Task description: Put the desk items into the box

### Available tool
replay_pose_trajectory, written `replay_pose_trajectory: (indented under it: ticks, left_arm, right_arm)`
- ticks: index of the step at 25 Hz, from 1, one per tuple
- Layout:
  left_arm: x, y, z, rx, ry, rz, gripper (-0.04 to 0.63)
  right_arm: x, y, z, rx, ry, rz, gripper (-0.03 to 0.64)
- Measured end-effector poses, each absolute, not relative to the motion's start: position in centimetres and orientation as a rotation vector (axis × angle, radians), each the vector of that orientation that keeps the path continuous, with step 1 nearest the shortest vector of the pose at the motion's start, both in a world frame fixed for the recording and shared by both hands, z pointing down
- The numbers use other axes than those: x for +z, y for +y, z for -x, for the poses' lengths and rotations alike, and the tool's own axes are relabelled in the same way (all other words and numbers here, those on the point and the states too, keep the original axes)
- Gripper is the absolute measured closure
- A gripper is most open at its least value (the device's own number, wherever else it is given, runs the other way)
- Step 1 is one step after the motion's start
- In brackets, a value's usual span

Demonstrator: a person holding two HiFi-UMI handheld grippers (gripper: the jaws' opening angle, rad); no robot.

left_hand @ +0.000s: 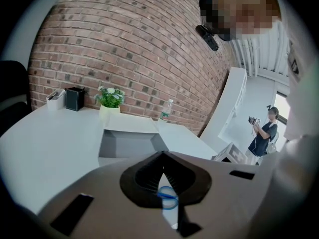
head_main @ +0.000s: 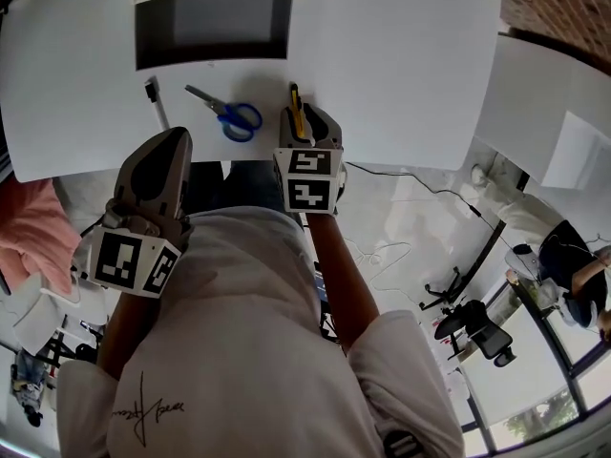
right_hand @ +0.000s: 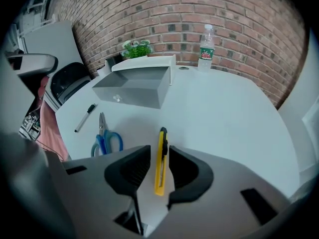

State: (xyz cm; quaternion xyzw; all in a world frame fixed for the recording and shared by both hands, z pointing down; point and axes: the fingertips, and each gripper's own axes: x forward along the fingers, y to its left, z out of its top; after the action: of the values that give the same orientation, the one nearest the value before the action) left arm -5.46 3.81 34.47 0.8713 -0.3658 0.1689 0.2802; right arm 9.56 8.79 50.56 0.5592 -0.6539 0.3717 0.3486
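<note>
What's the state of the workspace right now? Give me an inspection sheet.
Surface: white table, no spills seen.
Job's things: open box at the far side; marker, scissors and yellow utility knife lie on the table outside it.
Clutter: water bottle, potted plant, black holder near the wall.
Grippers: right hand-held gripper open, jaws astride the knife, not pressing; left hand-held gripper shut, empty.
Cables: thin dark cable on the floor.
Surroundings: brick wall; a person standing further off.
</note>
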Motion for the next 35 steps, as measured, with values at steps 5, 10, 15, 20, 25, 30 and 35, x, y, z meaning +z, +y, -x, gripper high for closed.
replay_pose_trajectory:
  ticks: [5, 10, 15, 20, 25, 30, 35]
  left_arm:
    - [35.1, 3.9, 5.7, 0.444, -0.986, -2.302, 0.591]
    - [35.5, 3.9, 6.5, 0.439, -1.007, -2.279, 0.591]
    - [35.4, 3.7, 6.2, 0.445, -1.001, -2.282, 0.591]
    - [35.8, 3.8, 5.8, 0.462, -0.966, -2.277, 0.591]
    - [35.9, 3.5, 5.9, 0.462, -0.964, -2.276, 0.591]
    - [35.8, 2.9, 5.7, 0.459, -0.961, -2.279, 0.591]
    - [35.8, 2.7, 5.6, 0.465, -0.957, -2.277, 0.591]
  right_arm:
    - [51.2, 9.0, -10.0, 0.955, -1.661, -1.452, 0.497]
    - [51.4, 9.0, -9.9, 0.943, -1.651, -1.451, 0.497]
    - [51.2, 9.0, -9.9, 0.948, -1.654, -1.431, 0.5]
    - [51.2, 9.0, -9.9, 0.954, -1.658, -1.411, 0.505]
    - [51.3, 8.9, -10.0, 0.963, -1.657, -1.396, 0.523]
    - [51.3, 8.7, -10.2, 0.973, -1.656, -1.387, 0.546]
    - [51.3, 8.9, -10.1, 0.974, -1.662, -1.363, 0.549]
